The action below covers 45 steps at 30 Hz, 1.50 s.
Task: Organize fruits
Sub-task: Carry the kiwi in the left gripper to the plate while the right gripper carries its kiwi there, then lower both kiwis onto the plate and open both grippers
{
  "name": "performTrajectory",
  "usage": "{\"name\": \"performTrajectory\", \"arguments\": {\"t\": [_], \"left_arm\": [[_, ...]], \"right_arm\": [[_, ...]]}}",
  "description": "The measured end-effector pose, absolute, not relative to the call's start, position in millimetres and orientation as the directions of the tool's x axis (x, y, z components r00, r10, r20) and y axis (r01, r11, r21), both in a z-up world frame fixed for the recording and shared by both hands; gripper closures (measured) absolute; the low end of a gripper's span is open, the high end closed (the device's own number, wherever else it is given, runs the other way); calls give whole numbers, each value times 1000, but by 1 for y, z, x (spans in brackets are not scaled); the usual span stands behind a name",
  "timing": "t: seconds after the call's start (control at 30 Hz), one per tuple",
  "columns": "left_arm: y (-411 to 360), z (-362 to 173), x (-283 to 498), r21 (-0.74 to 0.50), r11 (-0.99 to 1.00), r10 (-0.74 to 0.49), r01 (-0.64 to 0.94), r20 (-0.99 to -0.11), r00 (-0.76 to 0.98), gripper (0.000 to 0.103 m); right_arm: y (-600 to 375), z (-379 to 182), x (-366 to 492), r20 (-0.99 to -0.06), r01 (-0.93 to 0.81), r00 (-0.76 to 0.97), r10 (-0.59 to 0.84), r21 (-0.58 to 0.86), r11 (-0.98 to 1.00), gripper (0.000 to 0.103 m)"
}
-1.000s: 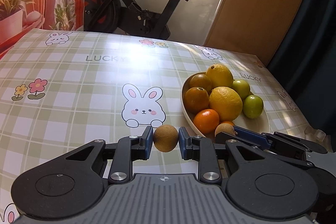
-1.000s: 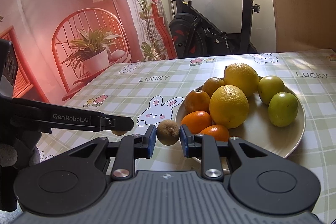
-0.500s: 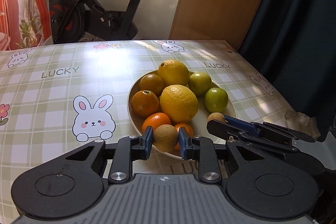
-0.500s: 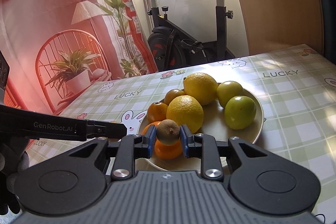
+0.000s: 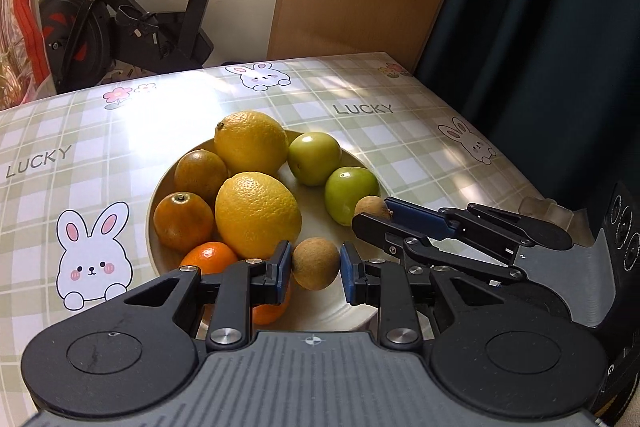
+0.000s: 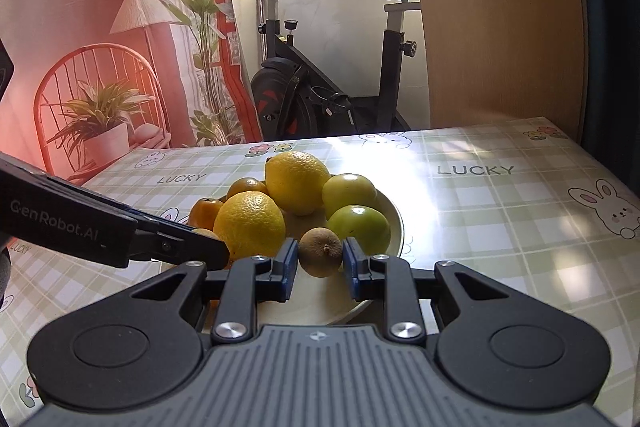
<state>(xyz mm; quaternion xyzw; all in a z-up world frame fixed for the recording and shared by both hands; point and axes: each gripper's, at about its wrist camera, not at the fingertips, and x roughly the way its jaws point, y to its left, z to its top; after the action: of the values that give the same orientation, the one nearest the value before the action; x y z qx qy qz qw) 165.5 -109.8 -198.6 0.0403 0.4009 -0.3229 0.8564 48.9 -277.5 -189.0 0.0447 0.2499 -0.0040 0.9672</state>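
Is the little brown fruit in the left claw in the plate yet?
Not clearly. It hangs over the plate, between the left claw's pads; a gap shows beside one pad.

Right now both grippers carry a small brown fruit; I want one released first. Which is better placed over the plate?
Right, probably. The right gripper holds its kiwi-like fruit over bare plate between the lemon and green fruit; the left gripper's brown fruit hangs nearer the front rim, beside the tangerine.
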Motion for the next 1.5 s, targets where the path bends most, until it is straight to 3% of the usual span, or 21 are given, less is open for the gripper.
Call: {"name": "performTrajectory", "arguments": {"t": [1.27,1.5], "left_arm": [[-108,-225,174,-268,787,-541,556,-735,410,75],[-105,-222,172,-287,785,-549,549,-731,405,69]], "right_arm": [[-293,-204,54,-511,26,857,64,167,986,76],[-293,-204,54,-511,26,857,64,166,986,76]]}}
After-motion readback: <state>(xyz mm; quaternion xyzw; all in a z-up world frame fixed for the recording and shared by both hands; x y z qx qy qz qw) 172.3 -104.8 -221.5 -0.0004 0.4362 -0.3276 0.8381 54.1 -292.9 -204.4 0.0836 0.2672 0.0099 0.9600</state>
